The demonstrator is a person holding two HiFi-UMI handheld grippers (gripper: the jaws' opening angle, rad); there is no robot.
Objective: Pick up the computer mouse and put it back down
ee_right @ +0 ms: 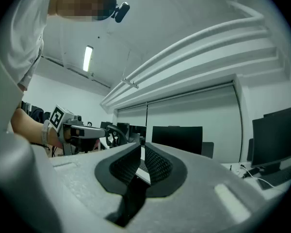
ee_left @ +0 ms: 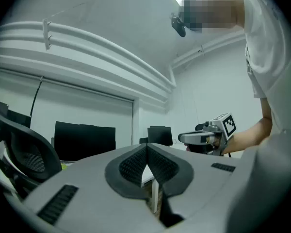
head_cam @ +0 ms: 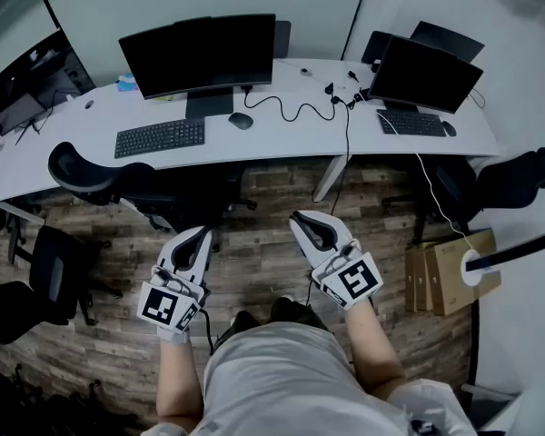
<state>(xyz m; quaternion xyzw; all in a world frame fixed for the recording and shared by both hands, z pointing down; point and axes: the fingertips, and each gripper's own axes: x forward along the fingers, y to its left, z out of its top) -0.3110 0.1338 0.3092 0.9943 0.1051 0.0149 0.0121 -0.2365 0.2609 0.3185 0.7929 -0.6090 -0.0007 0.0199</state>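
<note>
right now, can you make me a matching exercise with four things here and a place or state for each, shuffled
Things:
1. mouse
2. boxes
3. left gripper
4. monitor

Places or states:
A. on the floor, at the right
B. on the desk, just right of a keyboard
C. jaws together, nothing between them
D. at the back of the desk, screen dark

Pairs: 1-B, 2-A, 3-C, 4-D

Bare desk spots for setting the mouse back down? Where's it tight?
Bare: the desk front strip between the mouse and the right keyboard, below the looping cable; also the left end, beyond the left keyboard. Crowded: where that cable runs up to the right monitor.
</note>
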